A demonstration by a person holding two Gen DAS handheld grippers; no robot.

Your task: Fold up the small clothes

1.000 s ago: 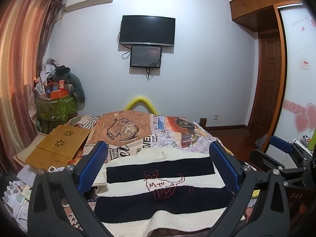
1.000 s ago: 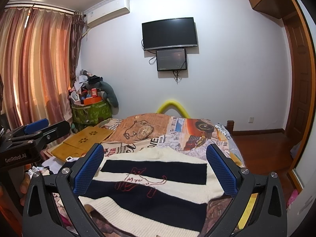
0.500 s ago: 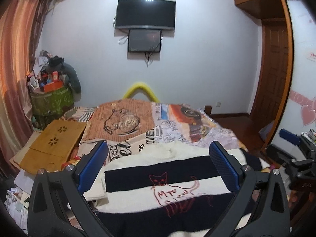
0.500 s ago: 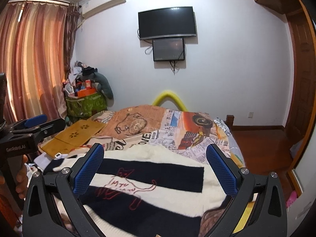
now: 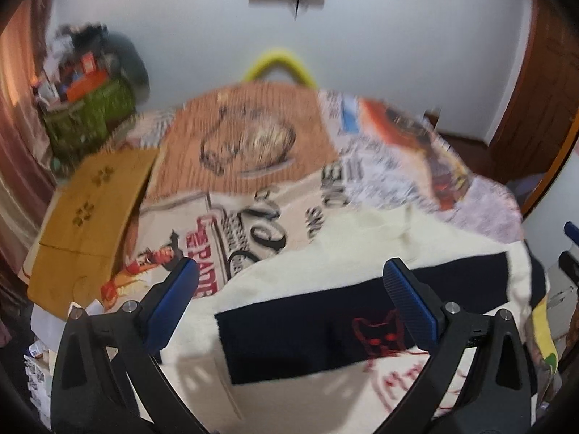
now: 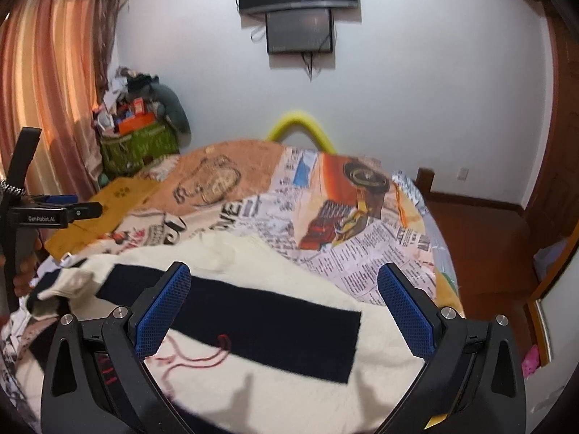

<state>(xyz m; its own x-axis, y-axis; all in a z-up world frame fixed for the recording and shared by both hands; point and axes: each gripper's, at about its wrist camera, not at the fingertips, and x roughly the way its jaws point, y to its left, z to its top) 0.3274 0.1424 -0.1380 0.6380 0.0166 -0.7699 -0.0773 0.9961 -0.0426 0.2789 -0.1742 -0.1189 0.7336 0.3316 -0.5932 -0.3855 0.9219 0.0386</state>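
Sweater point(image 6: 253, 311) lies flat on the bed point(image 6: 362, 224), unfolded; left gripper point(image 5: 289, 300) and right gripper point(image 6: 284, 303) hover at 6 o'clock, jaws wide apart, empty.

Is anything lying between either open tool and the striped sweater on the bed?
Nothing visible. The left tool and right tool are both open right over the sweater, whose top is bare. The wooden tray lies off to the left on the bed.
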